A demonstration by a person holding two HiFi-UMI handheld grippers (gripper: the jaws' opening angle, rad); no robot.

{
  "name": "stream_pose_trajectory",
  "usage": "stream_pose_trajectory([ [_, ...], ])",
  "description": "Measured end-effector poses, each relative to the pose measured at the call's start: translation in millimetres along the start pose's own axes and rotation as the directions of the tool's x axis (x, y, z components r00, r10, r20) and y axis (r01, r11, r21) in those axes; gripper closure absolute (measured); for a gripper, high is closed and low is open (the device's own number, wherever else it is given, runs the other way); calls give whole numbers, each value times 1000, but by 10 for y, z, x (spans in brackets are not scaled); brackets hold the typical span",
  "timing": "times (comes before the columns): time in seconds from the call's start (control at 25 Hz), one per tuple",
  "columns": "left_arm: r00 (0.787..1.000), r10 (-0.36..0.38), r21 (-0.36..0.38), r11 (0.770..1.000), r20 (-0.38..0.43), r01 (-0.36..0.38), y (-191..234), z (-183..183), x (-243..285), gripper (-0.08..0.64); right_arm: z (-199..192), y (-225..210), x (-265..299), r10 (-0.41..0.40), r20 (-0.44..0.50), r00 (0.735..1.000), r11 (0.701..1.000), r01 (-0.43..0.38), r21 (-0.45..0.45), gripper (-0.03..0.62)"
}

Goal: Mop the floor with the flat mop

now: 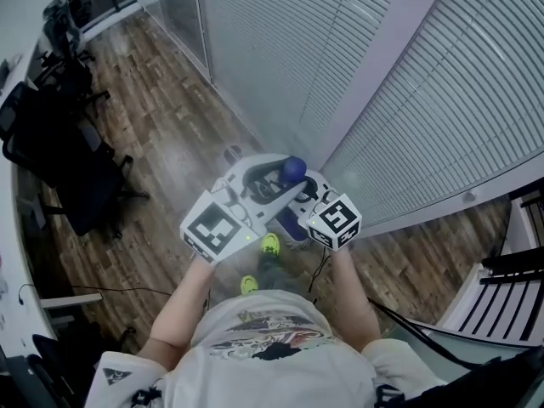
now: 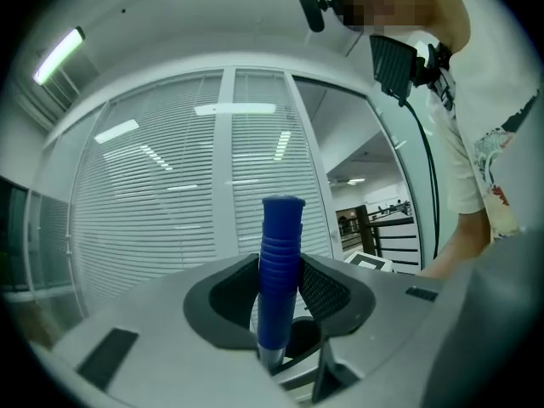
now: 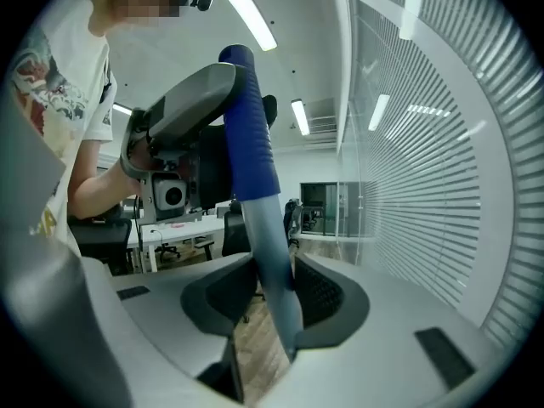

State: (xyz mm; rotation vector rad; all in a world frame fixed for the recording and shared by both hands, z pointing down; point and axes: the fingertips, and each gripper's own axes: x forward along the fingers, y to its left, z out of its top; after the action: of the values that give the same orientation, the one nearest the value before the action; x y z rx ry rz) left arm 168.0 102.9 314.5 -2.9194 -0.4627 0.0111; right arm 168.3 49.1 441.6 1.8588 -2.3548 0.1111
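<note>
Head cam steep down, gripper cams close along own jaws, all share mop handle (image 2: 280, 262)

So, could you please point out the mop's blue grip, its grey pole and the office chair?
blue mop grip (image 2: 281, 253): left gripper view, ribbed middle.
grey mop pole (image 3: 271, 253): right gripper view, bare shaft.
office chair (image 1: 70, 175): head view, its black body.

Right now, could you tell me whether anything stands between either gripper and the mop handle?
Nothing visible does. The left gripper is clamped on the mop handle's blue grip, and the right gripper holds its grey shaft lower down.
</note>
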Motion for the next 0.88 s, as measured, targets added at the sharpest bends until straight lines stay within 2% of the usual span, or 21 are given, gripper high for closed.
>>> stream_pose_trajectory([
  [0.32, 981, 175, -68, 981, -82, -181, -258, -27, -461, 428, -6, 564, 3, 95, -24, 995, 991, -97, -88, 463],
  [0.4, 969, 224, -80, 969, -100, -232, -297, -3, -567, 430, 26, 697, 9, 130, -20, 991, 987, -132, -97, 463],
  [0.52, 939, 319, -110, 936, -131, -334, -357, 21, -736, 430, 52, 923, 17, 222, -7, 975, 968, -222, -119, 463],
  [0.64, 903, 407, -119, 898, -139, -423, -472, 71, -864, 430, 77, 1160, -40, 348, -5, 937, 926, -345, -154, 463],
  [0.72, 883, 446, -122, 878, -144, -464, -599, 128, -916, 430, 103, 1329, -138, 428, 7, 904, 893, -422, -157, 465],
  [0.8, 856, 493, -111, 853, -156, -511, -767, 199, -922, 430, 109, 1497, -297, 517, 14, 856, 846, -509, -157, 466],
  [0.88, 819, 547, -106, 817, -173, -567, -983, 260, -877, 430, 93, 1634, -515, 595, 9, 804, 793, -585, -171, 468],
])
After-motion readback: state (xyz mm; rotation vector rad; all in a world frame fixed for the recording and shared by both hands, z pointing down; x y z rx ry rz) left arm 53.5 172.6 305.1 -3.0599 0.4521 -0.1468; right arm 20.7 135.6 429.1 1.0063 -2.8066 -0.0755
